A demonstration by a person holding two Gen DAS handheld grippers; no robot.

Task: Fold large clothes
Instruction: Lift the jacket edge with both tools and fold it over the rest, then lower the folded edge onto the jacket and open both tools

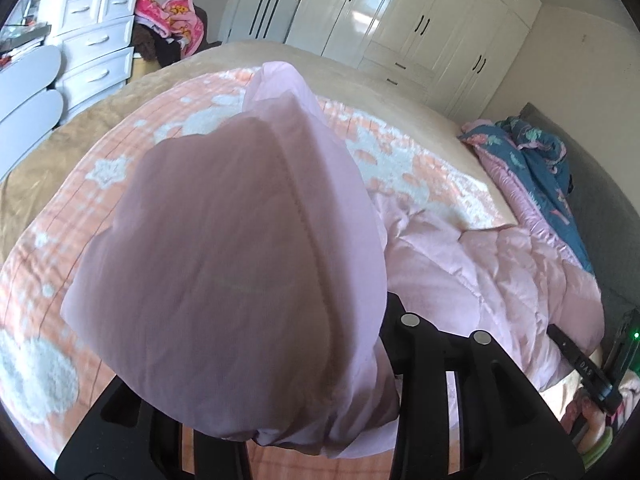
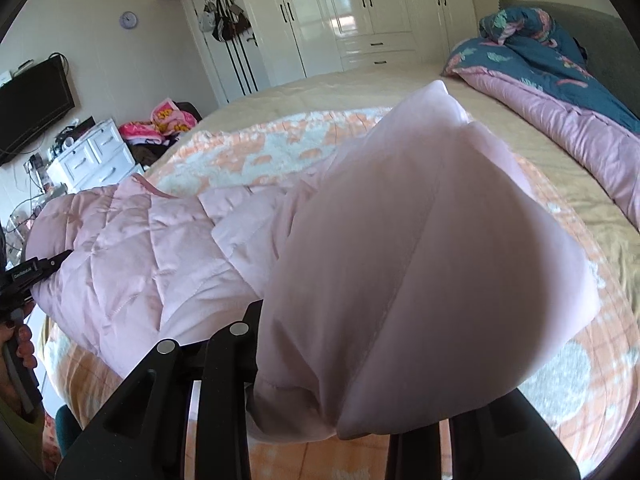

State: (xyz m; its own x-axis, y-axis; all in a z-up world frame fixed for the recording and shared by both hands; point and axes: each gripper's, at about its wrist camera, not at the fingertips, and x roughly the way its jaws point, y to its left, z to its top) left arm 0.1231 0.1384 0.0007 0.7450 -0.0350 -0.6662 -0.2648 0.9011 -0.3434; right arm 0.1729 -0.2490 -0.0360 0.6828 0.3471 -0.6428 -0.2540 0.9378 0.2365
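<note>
Two hand-held grippers, left (image 1: pixel 280 412) and right (image 2: pixel 352 412), each clamp one end of a pink padded coat (image 2: pixel 132 248), lifted over the bed (image 2: pixel 360 92). Its long axis runs sideways between them, equally near both; the middle sags onto the blanket (image 1: pixel 56 240).

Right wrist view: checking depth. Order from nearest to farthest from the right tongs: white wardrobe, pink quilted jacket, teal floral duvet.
1. pink quilted jacket, held in the right tongs.
2. teal floral duvet, far right, on the bed.
3. white wardrobe, back wall.
</note>
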